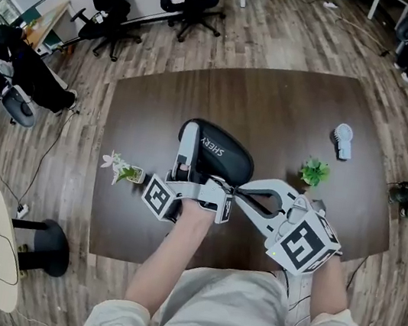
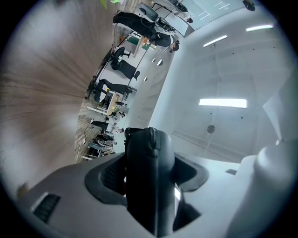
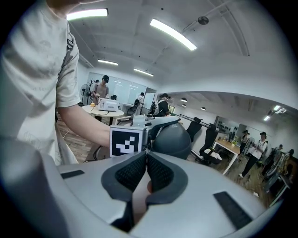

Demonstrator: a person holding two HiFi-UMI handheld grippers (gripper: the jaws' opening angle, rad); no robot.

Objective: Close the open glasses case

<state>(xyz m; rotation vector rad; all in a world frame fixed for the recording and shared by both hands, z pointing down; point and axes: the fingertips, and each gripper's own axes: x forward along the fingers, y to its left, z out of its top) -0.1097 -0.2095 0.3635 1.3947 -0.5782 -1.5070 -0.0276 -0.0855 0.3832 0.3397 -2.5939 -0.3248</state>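
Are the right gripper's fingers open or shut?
Shut. The right gripper has its dark fingers pressed together with no gap at the tips, close to the black glasses case.

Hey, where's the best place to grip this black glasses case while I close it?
I'd clamp the glasses case across its two broad faces near one end, coming in edge-on, as the left tongs do now. It's a flattened oval shell, so the grip sits flat, and the seam around its rim is left free for the right tongs.
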